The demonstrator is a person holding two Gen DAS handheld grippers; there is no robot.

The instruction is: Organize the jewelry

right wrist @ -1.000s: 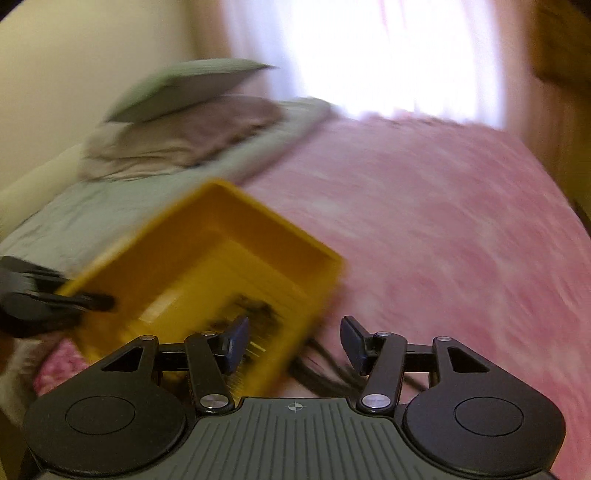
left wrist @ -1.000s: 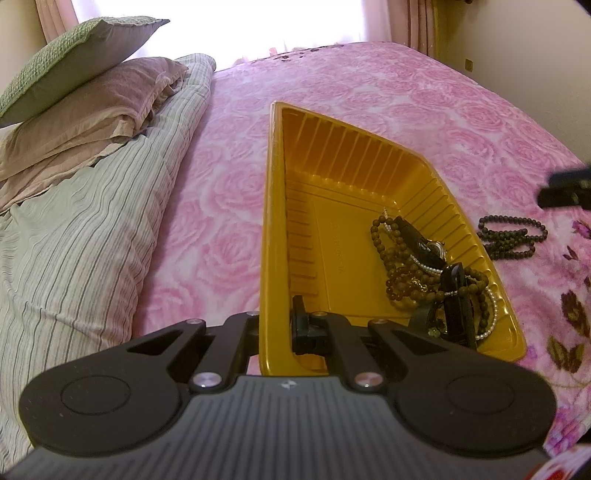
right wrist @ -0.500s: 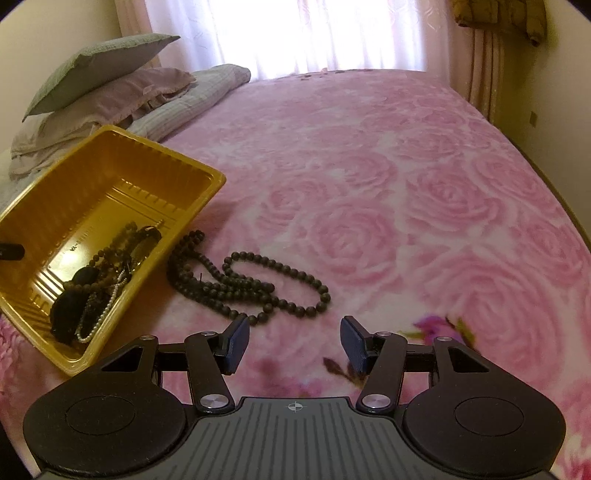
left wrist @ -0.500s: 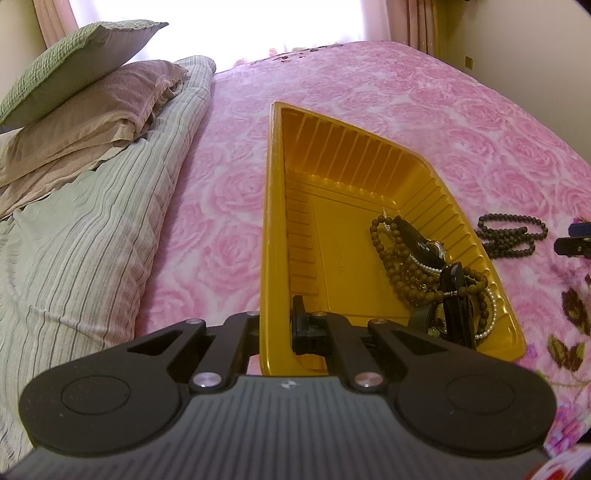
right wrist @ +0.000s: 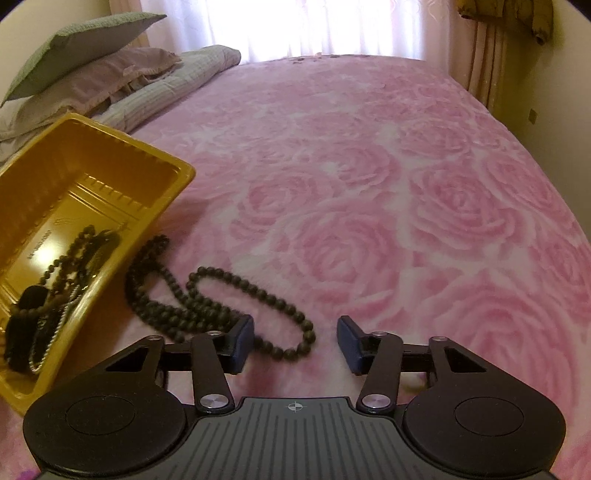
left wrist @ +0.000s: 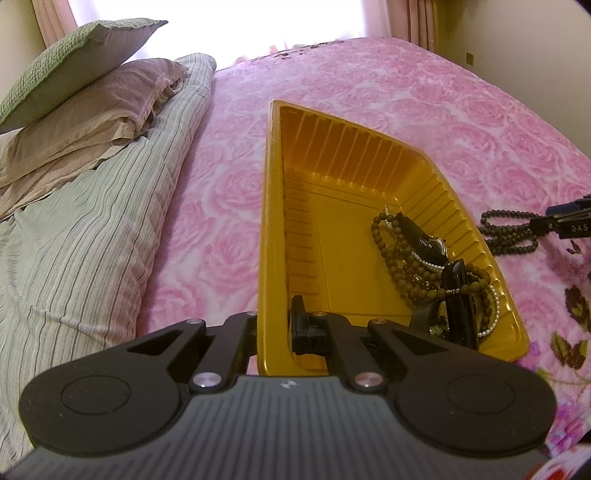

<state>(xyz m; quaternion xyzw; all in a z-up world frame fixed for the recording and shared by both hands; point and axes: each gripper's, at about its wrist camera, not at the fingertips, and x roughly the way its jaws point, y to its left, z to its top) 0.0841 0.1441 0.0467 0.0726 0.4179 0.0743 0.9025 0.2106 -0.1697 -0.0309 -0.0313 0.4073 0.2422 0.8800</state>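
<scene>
L gripper [left wrist: 273,328] clamps yellow tray [left wrist: 273,229] rim.
R gripper [right wrist: 295,341] wide apart — over dark bead necklace [right wrist: 207,302] beside tray.

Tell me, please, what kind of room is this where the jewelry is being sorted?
Most likely a bedroom. The work happens on a bed covered with a pink rose-patterned blanket; stacked pillows lie at its head, and a curtained window stands behind. The yellow tray rests directly on the blanket.

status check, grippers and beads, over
Left gripper shut on yellow tray wall. Right gripper open, low over dark bead necklace on pink bedspread, beside tray. Nothing in the way.
</scene>
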